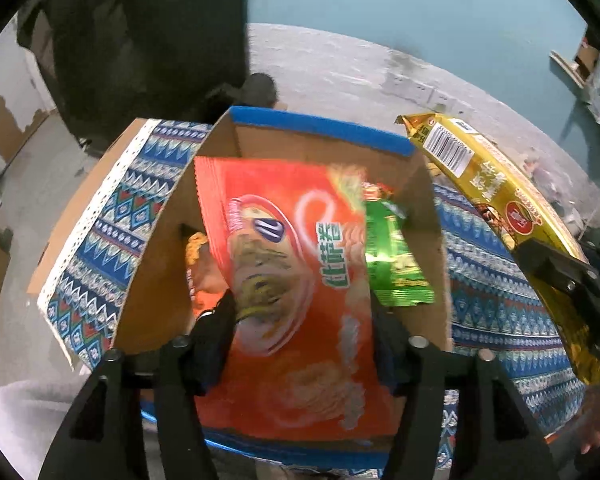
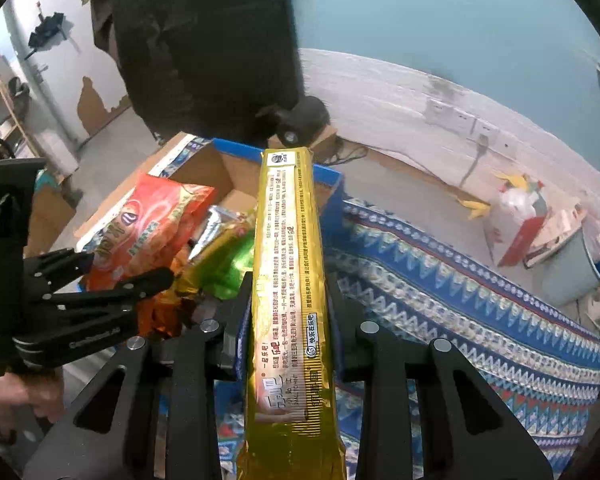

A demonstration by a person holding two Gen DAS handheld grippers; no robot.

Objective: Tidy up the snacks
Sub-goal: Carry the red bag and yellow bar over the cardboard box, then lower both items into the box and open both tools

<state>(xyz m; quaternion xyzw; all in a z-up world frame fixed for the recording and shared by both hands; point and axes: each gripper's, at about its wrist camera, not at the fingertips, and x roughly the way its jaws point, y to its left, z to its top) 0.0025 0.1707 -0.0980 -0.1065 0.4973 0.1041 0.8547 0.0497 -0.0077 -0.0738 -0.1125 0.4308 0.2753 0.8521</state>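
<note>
while the left tongs [image 1: 304, 320] are held over the open cardboard box [image 1: 324, 136], the orange snack bag [image 1: 284, 264] is seen between their spread fingers, though contact cannot be told. a green packet [image 1: 396, 264] is seen inside the box. the gold biscuit pack [image 2: 288, 280] is pinched lengthwise by the right tongs [image 2: 288, 300], above the patterned cloth [image 2: 460, 280] on the table.

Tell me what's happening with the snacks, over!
Left gripper open, orange bag between its fingers over the box. Right gripper shut on gold packet. Box already crowded.
</note>
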